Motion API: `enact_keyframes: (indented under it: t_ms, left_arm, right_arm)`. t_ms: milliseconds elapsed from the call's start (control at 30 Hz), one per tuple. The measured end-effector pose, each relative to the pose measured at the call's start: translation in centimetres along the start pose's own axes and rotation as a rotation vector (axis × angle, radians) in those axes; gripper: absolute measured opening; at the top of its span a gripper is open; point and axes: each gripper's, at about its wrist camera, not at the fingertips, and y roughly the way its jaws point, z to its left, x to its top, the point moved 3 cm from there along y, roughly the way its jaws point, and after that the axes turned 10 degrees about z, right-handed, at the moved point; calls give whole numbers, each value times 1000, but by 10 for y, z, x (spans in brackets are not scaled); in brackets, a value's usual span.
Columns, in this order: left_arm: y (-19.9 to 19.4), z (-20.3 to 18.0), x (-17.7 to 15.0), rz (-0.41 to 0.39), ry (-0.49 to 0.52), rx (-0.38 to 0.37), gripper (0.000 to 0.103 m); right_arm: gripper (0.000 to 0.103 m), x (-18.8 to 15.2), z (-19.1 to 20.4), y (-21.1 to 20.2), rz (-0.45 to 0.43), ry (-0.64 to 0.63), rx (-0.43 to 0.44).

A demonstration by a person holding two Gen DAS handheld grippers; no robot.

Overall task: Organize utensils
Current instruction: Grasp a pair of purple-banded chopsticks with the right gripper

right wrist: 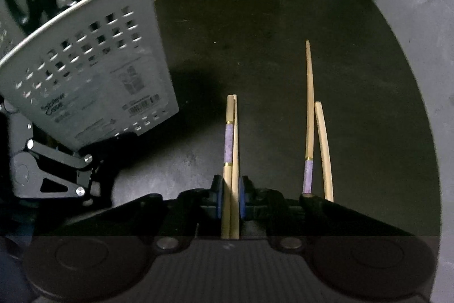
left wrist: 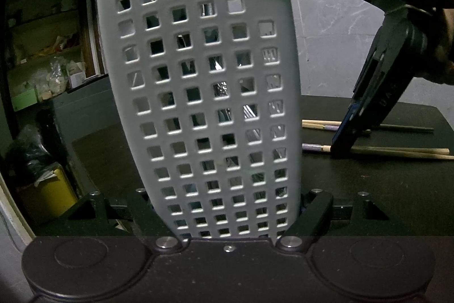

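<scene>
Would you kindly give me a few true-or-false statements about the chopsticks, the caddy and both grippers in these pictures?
1. The left gripper grips the white perforated caddy. True.
2. The right gripper is empty. False: a pair of chopsticks sits between its blue pads.
3. Two more chopsticks lie on the dark table. True.
4. The caddy lies flat on its side. False: it stands roughly upright, slightly tilted.
5. The loose chopsticks lie inside the caddy. False: they lie on the table, apart from it.
</scene>
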Motion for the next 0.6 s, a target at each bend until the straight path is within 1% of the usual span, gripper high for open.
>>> enact_keyframes:
  t_ms: [133,300,400,433,467,600]
  left_arm:
    - [-1,0,-1,-1,-1,2,78]
    - [-1,0,-2,-1,0,4,78]
    - [-1,-1,-2,-1,2,5,78]
    - [-1,-1,-2,-1,4,7,78]
    - [-1,-1,-2,0,4,7,78]
    - [-1,-3,-1,1,7,9,78]
  right_arm:
    - [12,-6,-6,0,-41,29,39]
    - [12,-15,-17,-2,-80,70,51]
    - [12,-17,-22,-3,-121,88,66]
    - [12,-20,-23,-4,-137,92,70]
    - [6,-21,-24,-5,-147,96,76]
    - [6,-27,-27,-7,-164,104,86]
